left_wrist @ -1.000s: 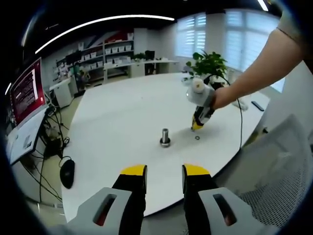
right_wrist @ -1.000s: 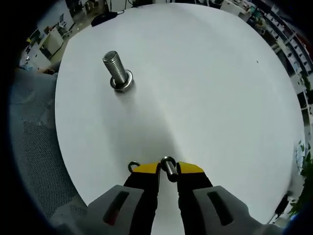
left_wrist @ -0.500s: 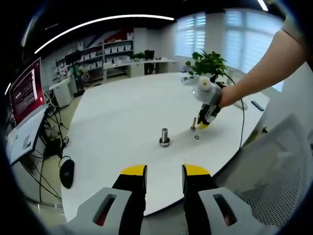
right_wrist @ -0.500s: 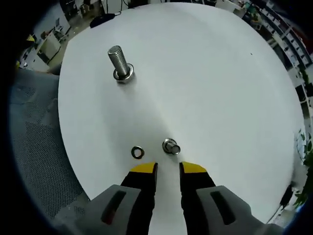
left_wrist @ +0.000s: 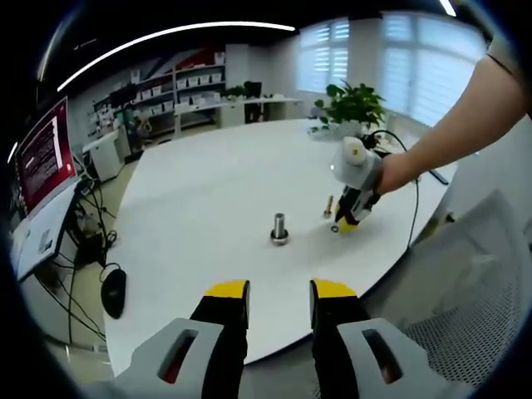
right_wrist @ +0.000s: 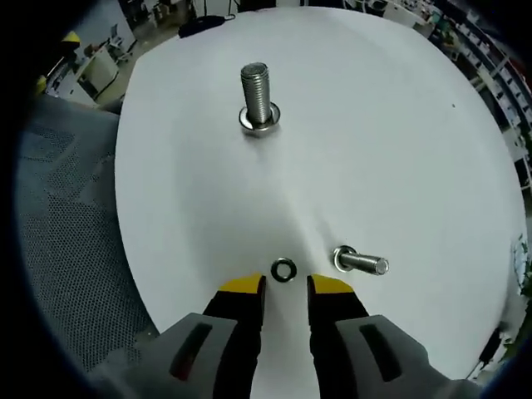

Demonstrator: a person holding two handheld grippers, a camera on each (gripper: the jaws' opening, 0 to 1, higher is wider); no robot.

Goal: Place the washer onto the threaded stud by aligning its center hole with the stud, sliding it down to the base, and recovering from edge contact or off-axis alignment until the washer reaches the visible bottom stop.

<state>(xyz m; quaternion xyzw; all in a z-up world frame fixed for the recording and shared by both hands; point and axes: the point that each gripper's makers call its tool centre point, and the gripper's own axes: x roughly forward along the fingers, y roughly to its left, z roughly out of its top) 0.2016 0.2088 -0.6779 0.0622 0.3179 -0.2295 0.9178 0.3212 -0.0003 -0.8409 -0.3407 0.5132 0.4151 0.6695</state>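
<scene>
Fingers (right_wrist: 239, 291) of the right gripper (right_wrist: 285, 288) flank the washer (right_wrist: 284, 269), apart.

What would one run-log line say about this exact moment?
stage: approaching washer | right gripper: open, jaws over washer | left gripper: open, idle | small bolt: beside washer | threaded stud: upright, bare

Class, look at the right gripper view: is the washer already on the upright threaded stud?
No: the washer lies flat on the white table, just ahead of the right claw, apart from the threaded stud.

You have two studs on the surface (right_wrist: 432, 150): one upright threaded stud (right_wrist: 258, 97), one smaller stud (right_wrist: 359, 263) beside the single washer (right_wrist: 284, 270).
</scene>
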